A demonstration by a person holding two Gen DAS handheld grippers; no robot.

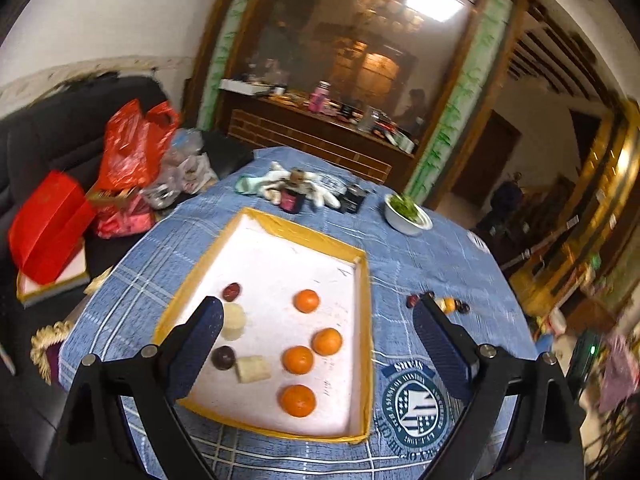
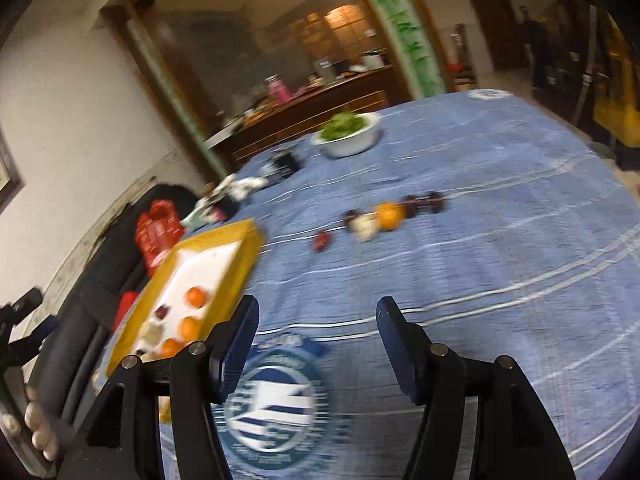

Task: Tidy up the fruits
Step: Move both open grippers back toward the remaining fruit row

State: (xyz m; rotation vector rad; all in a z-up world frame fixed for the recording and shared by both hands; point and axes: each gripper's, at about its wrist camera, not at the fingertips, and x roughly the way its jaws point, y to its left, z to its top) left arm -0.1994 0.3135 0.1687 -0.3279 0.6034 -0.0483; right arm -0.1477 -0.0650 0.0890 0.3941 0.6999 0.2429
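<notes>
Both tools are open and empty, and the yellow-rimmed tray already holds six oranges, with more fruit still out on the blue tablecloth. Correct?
Not quite: the yellow-rimmed tray holds four oranges, not six, as the left wrist view shows. The rest stands: left tool and right tool are open and empty, and more fruit lies on the blue tablecloth.

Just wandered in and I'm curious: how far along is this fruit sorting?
Well along. The tray already holds four oranges, two dark fruits and two pale pieces. Nothing is in hand: the left gripper and right gripper are both open. A small cluster of fruit remains on the tablecloth.
</notes>
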